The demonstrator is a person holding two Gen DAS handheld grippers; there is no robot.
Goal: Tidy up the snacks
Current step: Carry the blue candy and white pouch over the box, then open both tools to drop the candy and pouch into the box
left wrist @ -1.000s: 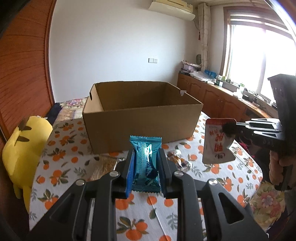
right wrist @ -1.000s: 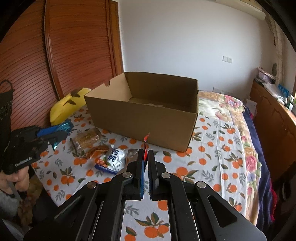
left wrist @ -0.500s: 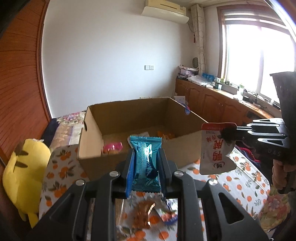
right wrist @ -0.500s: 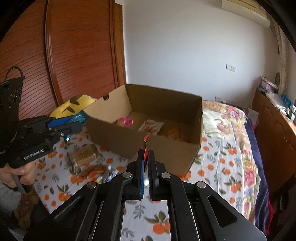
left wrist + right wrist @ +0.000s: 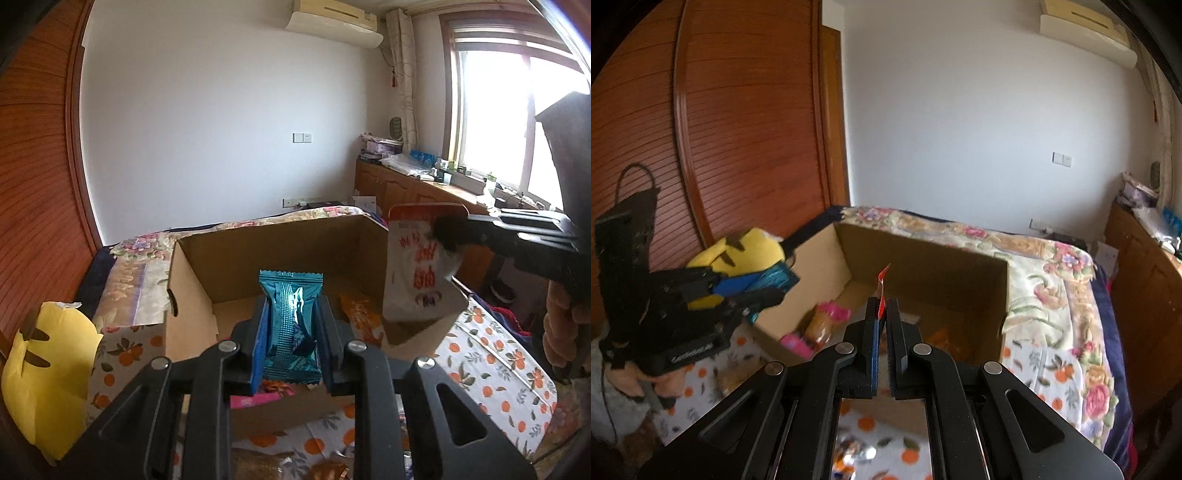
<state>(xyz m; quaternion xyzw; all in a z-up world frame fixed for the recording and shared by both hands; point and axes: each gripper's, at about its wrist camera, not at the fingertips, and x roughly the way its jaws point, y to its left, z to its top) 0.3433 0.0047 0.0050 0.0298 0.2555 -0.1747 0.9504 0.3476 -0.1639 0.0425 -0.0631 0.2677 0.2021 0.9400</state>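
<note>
My left gripper [image 5: 291, 314] is shut on a teal foil snack packet [image 5: 290, 321], held upright over the near wall of the open cardboard box [image 5: 192, 291]. My right gripper [image 5: 882, 306] is shut on a white and red snack pouch [image 5: 417, 266], seen edge-on as a red strip [image 5: 882, 291] in the right wrist view; the pouch hangs over the box's right side. Inside the box lie a pink packet [image 5: 833, 312], a brown snack [image 5: 820, 326] and an orange packet [image 5: 360, 317]. The left gripper [image 5: 764, 286] shows at the box's left wall.
The box stands on a bed with an orange-print cloth [image 5: 495, 369]. A yellow plush toy [image 5: 48, 373] lies left of the box. More loose snacks [image 5: 258, 463] sit on the cloth in front. A wooden cabinet [image 5: 1145, 280] runs along the right wall.
Both grippers have risen and moved forward toward the box with their packets. The box's inside, hidden a second ago, now shows its snacks.
</note>
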